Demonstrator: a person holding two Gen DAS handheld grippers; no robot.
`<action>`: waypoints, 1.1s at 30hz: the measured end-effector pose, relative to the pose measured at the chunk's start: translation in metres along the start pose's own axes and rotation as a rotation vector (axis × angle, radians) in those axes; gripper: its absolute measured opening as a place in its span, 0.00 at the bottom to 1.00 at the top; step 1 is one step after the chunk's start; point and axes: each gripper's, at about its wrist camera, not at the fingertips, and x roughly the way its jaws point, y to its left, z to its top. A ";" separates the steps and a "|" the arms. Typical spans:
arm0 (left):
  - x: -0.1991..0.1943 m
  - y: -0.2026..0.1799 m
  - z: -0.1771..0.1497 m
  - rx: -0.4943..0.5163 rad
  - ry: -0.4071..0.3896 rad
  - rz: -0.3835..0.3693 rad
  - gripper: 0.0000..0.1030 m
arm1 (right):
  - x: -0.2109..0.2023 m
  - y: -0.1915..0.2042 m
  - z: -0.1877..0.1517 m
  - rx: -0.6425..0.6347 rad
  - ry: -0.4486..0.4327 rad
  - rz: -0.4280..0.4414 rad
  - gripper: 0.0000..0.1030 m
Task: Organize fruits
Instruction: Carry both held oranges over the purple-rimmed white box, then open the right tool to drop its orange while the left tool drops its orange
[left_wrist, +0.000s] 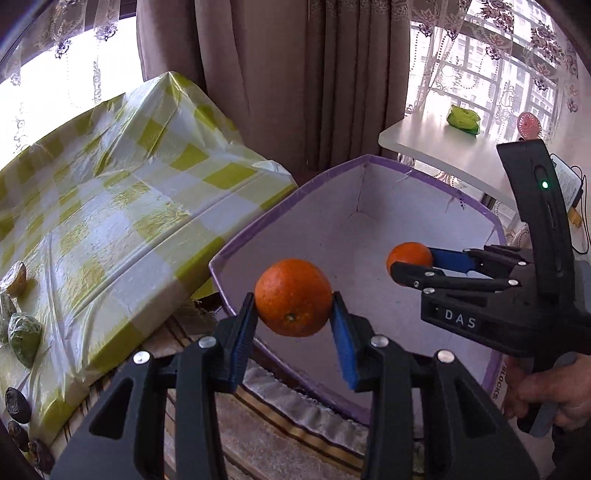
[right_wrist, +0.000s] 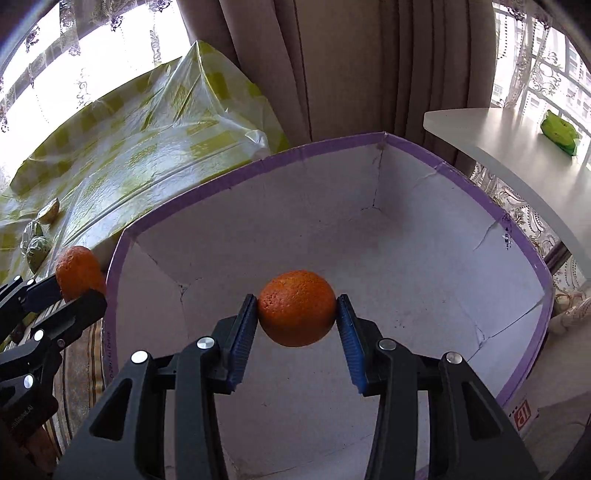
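Note:
My left gripper (left_wrist: 294, 314) is shut on an orange (left_wrist: 293, 297) and holds it over the near-left rim of a white box with a purple rim (left_wrist: 258, 221). My right gripper (right_wrist: 297, 317) is shut on a second orange (right_wrist: 296, 308) and holds it above the box's empty inside (right_wrist: 406, 258). The left view shows the right gripper (left_wrist: 410, 264) with its orange (left_wrist: 409, 256) over the box. The right view shows the left gripper (right_wrist: 79, 284) and its orange (right_wrist: 78, 271) at the box's left edge.
A table with a yellow-checked plastic cover (left_wrist: 122, 192) stands left of the box, with wrapped green fruits (left_wrist: 24, 336) and dark fruits (left_wrist: 16, 404) at its near end. A white shelf (left_wrist: 443, 147) with a green packet (left_wrist: 463, 120) is at the back right. Curtains hang behind.

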 end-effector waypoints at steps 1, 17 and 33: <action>0.008 -0.008 0.002 0.026 0.015 -0.008 0.39 | 0.003 -0.003 -0.001 -0.003 0.005 -0.012 0.42; 0.094 -0.055 -0.011 0.274 0.282 -0.021 0.39 | 0.039 -0.019 0.012 -0.113 0.112 -0.167 0.43; 0.098 -0.048 -0.026 0.291 0.304 -0.007 0.42 | 0.042 -0.017 0.015 -0.122 0.125 -0.172 0.69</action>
